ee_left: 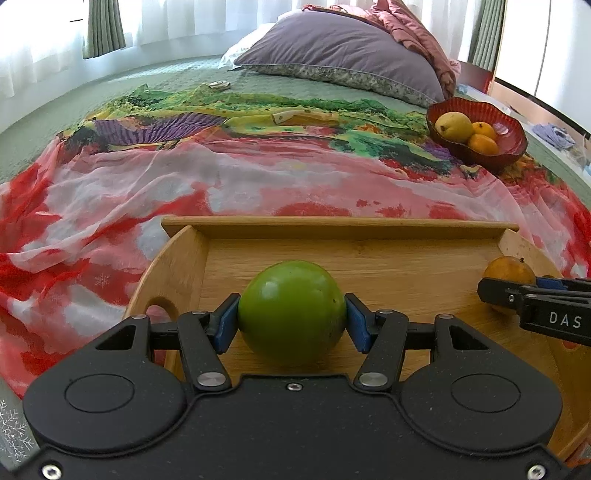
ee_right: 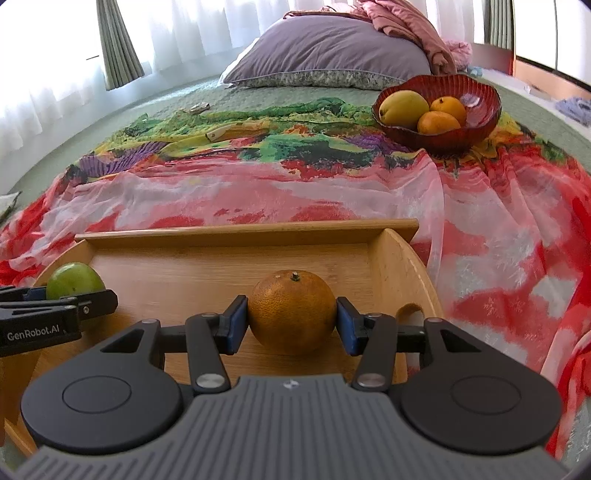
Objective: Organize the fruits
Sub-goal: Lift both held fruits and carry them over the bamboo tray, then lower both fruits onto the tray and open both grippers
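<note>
Left gripper [ee_left: 291, 320] clamped on green fruit [ee_left: 291, 313], blue pads [ee_left: 226, 321] pressed to both sides; fruit sits on floor of wooden tray [ee_left: 332, 226]. Right gripper [ee_right: 291, 320] clamped same way on orange [ee_right: 292, 311], stem up, also on tray floor, w/ blue pads [ee_right: 236, 322] tight against peel.

Around left gripper: tray back wall straight ahead, curved side wall w/ handle cutout [ee_left: 162, 308] just to left. Far right, other gripper's fingers reaching in, holding the orange near tray's right wall. Beyond back wall, floral cloth [ee_left: 184, 177] spread over green bedspread [ee_left: 44, 122]. Ahead-right, well apart, red bowl [ee_left: 511, 146] w/ yellow fruit [ee_left: 453, 126] & two small oranges [ee_left: 483, 137] touching inside. Farther ahead, purple pillow [ee_left: 340, 48], pink garment [ee_left: 417, 35] draped over its right end, white pillow behind. Small flat object [ee_left: 218, 85] on bedspread ahead-left, too small to ID. Curtains at back.

Around right gripper: tray back wall ahead, curved right wall w/ cutout [ee_right: 408, 314] just right of fingers. Left gripper seen at far left, green fruit b/w its fingers. Red bowl ahead-right, past tray, on cloth.

Nothing b/w tray & bowl except tray's back wall & wrinkled cloth.

Writing: "DAS" in white on side of right gripper (left view); "GenRobot.AI" on side of left gripper (right view).
</note>
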Available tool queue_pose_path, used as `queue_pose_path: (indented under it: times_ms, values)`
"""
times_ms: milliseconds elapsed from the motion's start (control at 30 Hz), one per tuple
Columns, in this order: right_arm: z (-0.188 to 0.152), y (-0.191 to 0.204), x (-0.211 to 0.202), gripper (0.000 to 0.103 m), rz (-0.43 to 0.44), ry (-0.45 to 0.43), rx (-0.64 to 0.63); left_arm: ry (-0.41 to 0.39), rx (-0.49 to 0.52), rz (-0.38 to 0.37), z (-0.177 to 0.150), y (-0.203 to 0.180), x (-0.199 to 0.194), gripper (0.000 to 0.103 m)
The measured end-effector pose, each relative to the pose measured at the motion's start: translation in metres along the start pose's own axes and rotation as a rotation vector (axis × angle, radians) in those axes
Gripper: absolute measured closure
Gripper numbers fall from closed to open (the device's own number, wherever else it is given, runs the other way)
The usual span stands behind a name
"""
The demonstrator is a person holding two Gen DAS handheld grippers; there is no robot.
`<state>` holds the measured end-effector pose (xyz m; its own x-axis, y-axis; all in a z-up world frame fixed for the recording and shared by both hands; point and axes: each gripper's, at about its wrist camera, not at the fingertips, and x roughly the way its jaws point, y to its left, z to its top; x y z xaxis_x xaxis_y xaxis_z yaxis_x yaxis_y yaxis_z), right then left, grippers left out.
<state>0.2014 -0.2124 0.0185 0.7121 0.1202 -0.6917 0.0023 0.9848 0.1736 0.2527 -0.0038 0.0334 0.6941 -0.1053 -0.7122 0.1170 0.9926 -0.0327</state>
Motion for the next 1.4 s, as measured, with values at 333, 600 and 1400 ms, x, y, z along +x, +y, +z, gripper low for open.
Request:
queue_pose_path:
  times_ms: [333,600,1400]
  values:
    - [-0.005,0.0,0.001,0.049,0.015,0.012,0.008,0.004,0.015,0.013,0.002,-0.002,0.002,0.046]
    - [-0.004,0.001,0.0,0.047,0.01,0.016,-0.005,0.014,0.01,0.019,0.004,-0.003,0.003,0.046]
    - [-0.024,-0.011,-0.075,0.007,0.068,-0.139,-0.037,-0.124,0.107,-0.08,-0.024,-0.008,-0.09,0.0]
